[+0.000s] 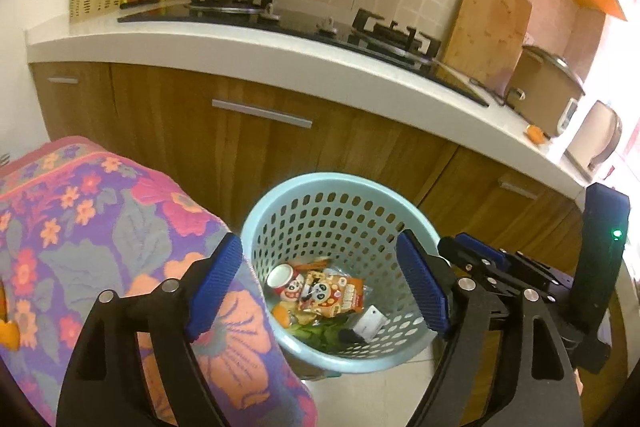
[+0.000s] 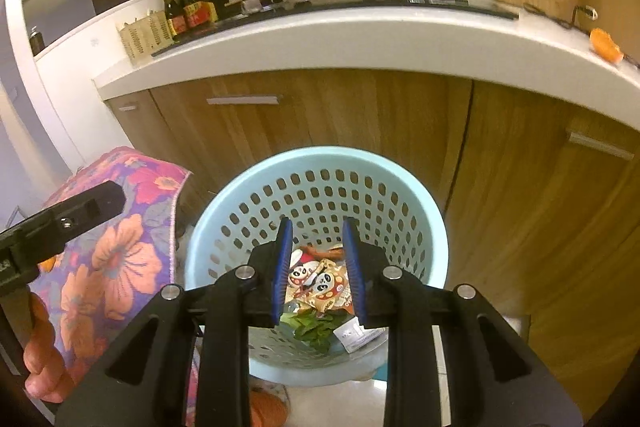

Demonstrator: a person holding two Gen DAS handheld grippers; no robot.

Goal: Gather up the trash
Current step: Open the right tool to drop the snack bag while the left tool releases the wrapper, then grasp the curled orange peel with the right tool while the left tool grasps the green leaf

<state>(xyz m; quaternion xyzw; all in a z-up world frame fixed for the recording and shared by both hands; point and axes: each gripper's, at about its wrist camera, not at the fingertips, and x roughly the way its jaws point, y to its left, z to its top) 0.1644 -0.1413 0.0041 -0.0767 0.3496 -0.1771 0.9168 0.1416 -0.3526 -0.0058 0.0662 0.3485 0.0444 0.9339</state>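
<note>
I am holding my left gripper (image 1: 320, 283) spread wide above the pale blue basket (image 1: 280, 195), with nothing between its blue pads and nothing touching them. My right gripper (image 2: 319, 271) is hanging over the same basket with its jaws only partly apart, the gap narrow, and it too is gripping nothing. The trash is lying at the bottom of the basket: panda-printed snack wrappers (image 1: 324, 293), a small red and white cup (image 1: 282, 277), green leaves (image 2: 314, 327), an orange scrap (image 1: 281, 315) and a white packet (image 1: 370, 321). Just left of the basket the flowered cloth (image 1: 100, 219) is covering whatever is standing under it. My right gripper's fingers are blocking part of the trash, and the basket's base is cut off behind the black arms.
</note>
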